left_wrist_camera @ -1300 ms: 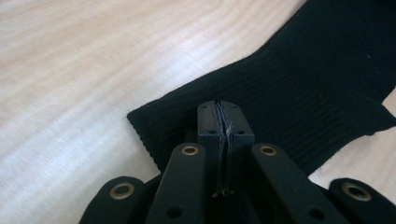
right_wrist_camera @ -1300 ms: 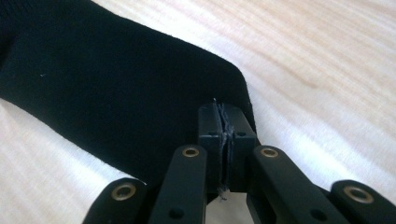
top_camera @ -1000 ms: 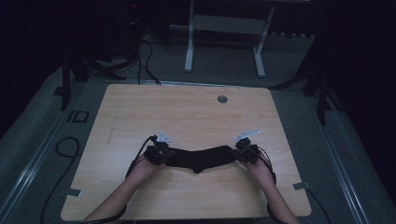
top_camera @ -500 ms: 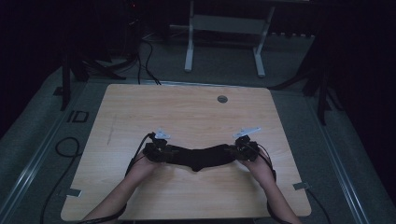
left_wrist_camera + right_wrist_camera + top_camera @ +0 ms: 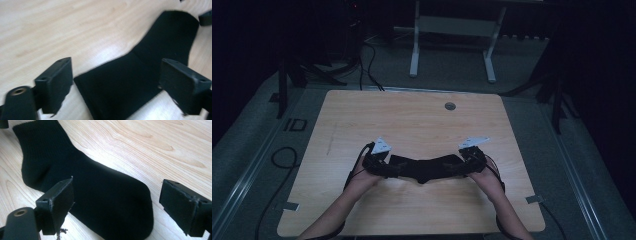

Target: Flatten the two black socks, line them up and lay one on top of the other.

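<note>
Sock point(image 5: 427, 169) flat near surface point(image 5: 422, 120) front edge; left tool point(image 5: 115, 82) and right tool point(image 5: 117, 205) jaws apart, straddling ends, likely poised to grip.

A black ribbed sock point(image 5: 100, 195) lies flat on my tabletop point(image 5: 422, 125), stretched sideways in front of me and bent at the heel. Its rounded toe end points toward my right side, its open cuff end point(image 5: 117, 90) toward my left.

A light wooden table point(image 5: 412, 125) has a small round grey grommet point(image 5: 450, 106) near its far edge. Beyond it, a white metal frame point(image 5: 452, 30) stands on grey floor point(image 5: 252, 155).
</note>
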{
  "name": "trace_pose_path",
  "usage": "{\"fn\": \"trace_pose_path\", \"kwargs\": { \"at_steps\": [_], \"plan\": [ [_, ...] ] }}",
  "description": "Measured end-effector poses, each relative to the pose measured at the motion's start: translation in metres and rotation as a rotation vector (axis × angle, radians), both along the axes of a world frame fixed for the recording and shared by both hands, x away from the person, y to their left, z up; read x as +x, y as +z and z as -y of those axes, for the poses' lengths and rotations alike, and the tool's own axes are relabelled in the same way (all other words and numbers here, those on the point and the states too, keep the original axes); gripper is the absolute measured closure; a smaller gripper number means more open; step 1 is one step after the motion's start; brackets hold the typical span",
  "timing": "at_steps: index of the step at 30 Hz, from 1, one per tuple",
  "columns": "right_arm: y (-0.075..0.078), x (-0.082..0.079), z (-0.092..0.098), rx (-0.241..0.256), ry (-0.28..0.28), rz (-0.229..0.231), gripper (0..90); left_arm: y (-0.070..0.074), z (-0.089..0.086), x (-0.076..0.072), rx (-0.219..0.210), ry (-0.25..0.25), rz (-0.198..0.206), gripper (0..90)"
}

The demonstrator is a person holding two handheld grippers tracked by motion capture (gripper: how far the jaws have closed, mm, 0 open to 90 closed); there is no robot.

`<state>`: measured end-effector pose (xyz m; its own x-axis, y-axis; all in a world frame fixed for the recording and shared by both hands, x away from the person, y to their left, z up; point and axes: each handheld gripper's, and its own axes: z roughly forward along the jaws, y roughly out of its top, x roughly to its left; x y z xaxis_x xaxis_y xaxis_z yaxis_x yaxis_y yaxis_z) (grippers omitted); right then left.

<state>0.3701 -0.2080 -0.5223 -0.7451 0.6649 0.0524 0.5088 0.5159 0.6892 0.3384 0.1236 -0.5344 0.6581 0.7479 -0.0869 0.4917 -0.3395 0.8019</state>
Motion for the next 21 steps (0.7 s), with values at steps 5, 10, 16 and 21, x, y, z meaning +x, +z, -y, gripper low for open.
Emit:
{"fn": "trace_pose_path", "kwargs": {
  "at_steps": [5,10,16,21],
  "plan": [
    [-0.003,-0.003,0.003,0.019,0.004,0.085,12.5,-0.002,-0.004,-0.003,0.0,-0.011,0.021,8.1],
    [-0.002,-0.003,0.008,0.045,-0.004,0.124,12.6,-0.005,-0.011,-0.009,0.008,0.013,0.049,8.1],
    [-0.005,-0.002,0.017,0.012,-0.028,0.147,12.9,-0.006,-0.029,-0.013,0.007,0.062,0.073,8.1],
    [-0.008,-0.002,0.026,-0.008,-0.045,0.146,13.2,-0.006,-0.041,-0.018,0.016,0.075,0.103,8.1]
  ]
}}
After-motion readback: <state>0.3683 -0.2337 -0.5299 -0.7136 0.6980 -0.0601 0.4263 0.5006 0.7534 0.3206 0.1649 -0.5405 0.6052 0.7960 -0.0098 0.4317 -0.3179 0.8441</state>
